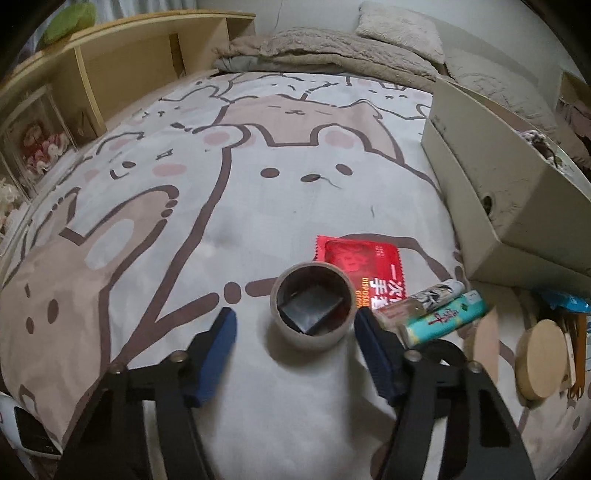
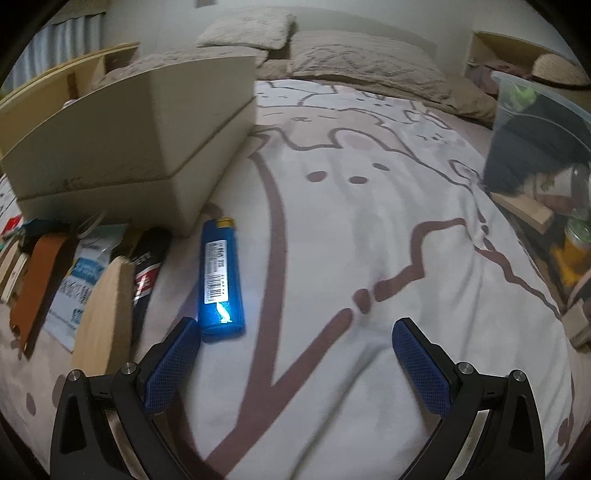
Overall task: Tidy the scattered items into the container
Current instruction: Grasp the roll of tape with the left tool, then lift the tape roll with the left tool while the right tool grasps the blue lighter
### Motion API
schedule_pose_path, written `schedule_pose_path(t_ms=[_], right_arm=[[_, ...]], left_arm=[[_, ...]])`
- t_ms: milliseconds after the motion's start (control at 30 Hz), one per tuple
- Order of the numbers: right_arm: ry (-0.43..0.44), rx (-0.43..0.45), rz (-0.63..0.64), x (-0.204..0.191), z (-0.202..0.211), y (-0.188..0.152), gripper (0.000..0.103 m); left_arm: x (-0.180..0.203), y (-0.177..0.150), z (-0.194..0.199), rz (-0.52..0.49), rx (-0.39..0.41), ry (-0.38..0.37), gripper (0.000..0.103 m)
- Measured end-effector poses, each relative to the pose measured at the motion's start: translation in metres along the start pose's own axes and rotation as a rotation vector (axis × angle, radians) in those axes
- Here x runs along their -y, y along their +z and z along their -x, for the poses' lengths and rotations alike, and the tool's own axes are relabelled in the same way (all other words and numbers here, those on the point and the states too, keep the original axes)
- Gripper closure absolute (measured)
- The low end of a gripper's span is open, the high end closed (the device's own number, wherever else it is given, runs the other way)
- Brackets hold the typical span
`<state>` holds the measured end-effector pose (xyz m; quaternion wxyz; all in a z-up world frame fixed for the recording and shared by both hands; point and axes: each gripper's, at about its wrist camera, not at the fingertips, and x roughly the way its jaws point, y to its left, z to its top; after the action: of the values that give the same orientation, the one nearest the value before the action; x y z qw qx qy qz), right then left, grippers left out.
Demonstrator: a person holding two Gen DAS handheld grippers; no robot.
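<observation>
A brown cardboard roll (image 1: 280, 295) stands upright on the bedspread with a dark flat thing inside it. My left gripper (image 1: 295, 314) is open around it: the right pad (image 1: 373, 350) is close by the roll's side, the left pad (image 1: 218, 343) stands clearly apart. Behind the roll lies a red packet (image 1: 354, 258); to its right lie two lighters, one patterned (image 1: 432, 293) and one teal (image 1: 447, 319). The beige box (image 1: 498, 192) sits at the right. My right gripper (image 2: 299, 350) is open over bare bedspread, with a blue lighter (image 2: 221, 280) just beyond its left pad (image 2: 173, 369), beside the box (image 2: 129, 140).
A wooden disc (image 1: 539, 362), a blue packet (image 1: 565, 299), a black packet (image 2: 147, 266), a white-and-blue packet (image 2: 85, 269) and a brown leather piece (image 2: 40, 280) lie in front of the box. A clear bin (image 2: 535, 129) stands at the bed's right edge. Pillows (image 1: 399, 29) lie at the head.
</observation>
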<state>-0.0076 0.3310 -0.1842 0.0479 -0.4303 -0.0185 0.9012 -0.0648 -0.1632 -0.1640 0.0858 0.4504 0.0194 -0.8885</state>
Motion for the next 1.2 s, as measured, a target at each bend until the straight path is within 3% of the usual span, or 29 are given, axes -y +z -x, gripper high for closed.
schedule_pose_path(t_ms=[67, 133, 467, 800, 1000, 1100, 1200], right_arm=[[-0.015, 0.001, -0.017, 0.005, -0.001, 0.0, 0.0], [-0.026, 0.001, -0.041, 0.01, -0.002, 0.001, 0.0], [-0.068, -0.005, -0.139, 0.032, -0.006, 0.0, 0.0], [-0.113, -0.011, -0.207, 0.044, -0.009, 0.002, 0.0], [-0.147, -0.009, -0.323, 0.062, -0.005, 0.001, 0.0], [-0.125, -0.002, -0.359, 0.065, 0.002, 0.001, 0.0], [-0.072, -0.006, -0.318, 0.054, 0.007, 0.004, 0.0]], left_arm=[[-0.002, 0.001, -0.001, 0.015, 0.005, -0.017, 0.054], [0.0, 0.002, -0.001, 0.021, 0.006, -0.03, 0.059], [0.001, 0.004, 0.024, 0.022, 0.09, -0.024, 0.059], [0.012, 0.0, 0.043, 0.002, 0.128, -0.077, 0.059], [0.025, -0.002, 0.056, -0.016, 0.148, -0.119, 0.059], [0.028, -0.003, 0.064, -0.022, 0.159, -0.146, 0.059], [0.031, -0.005, 0.07, -0.029, 0.17, -0.164, 0.059]])
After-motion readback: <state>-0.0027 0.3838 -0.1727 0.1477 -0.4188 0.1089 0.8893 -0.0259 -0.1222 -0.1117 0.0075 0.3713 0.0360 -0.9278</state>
